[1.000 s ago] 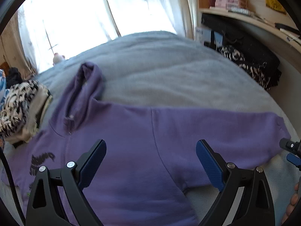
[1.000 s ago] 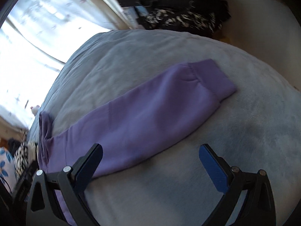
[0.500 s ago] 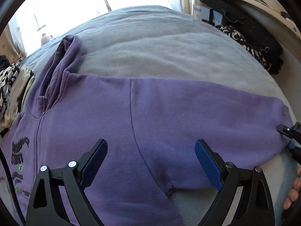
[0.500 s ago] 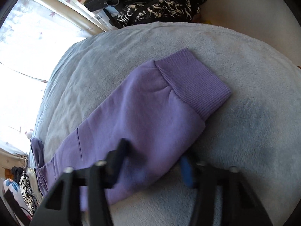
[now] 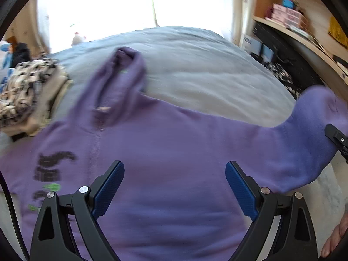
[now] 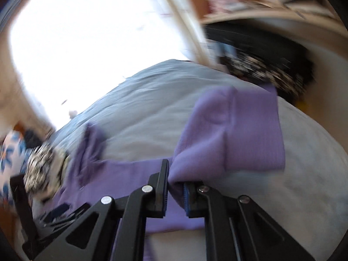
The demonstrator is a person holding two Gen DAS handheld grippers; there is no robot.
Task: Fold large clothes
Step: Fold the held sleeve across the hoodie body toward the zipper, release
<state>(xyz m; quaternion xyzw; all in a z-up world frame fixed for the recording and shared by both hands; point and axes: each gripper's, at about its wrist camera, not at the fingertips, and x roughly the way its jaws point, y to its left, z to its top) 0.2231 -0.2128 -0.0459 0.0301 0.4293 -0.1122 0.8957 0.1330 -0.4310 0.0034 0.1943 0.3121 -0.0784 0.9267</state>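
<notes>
A purple hoodie (image 5: 165,152) is lying front side up on a bed with a grey blanket (image 5: 195,65). Its hood (image 5: 124,74) is pointing toward the bright window (image 5: 97,6). Black and green letters (image 5: 50,169) are showing on its chest, but they are too blurry to read.

The left claw (image 5: 174,187) is hanging over the middle of the hoodie. Its two blue pads (image 5: 108,189) are standing wide apart, and nothing is between them.

The right claw (image 6: 175,190) is closing on the sleeve (image 6: 228,134) near the cuff. A bunch of purple cloth is pinched between its narrow jaws. The end of the sleeve is lifting up off the blanket and flopping over above the claw. In the left view, the sleeve is rising at the right edge, where the tip of the right claw (image 5: 337,137) is peeking in.

A folded black and cream patterned cloth (image 5: 26,91) is sitting on the bed just beside the hoodie's shoulder. A wooden shelf (image 5: 304,39) with pink boxes (image 5: 285,15) is standing past the bed. A person's fingers (image 5: 336,237) are showing at the bottom right corner.
</notes>
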